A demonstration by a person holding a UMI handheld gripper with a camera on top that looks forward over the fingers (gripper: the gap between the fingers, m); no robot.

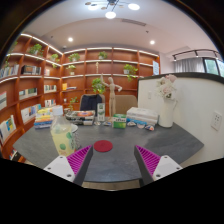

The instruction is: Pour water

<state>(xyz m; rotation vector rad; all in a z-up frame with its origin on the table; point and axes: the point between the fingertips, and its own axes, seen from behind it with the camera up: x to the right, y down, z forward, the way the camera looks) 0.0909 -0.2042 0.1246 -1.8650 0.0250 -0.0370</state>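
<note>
Gripper [104,160]: open, nothing between its fingers (pink pads visible).
Cup [63,137]: pale, perhaps plastic, on the table [120,145], just ahead of left finger.
Red coaster [103,146]: beyond the fingers.
Bottle [100,110]: further back.

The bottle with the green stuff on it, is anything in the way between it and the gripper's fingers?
Nothing visible blocks it. The bottle stands on the grey table just ahead of the left finger, with only bare tabletop between. The red coaster lies off to the side, ahead of the gap. The gripper is open and empty.
</note>
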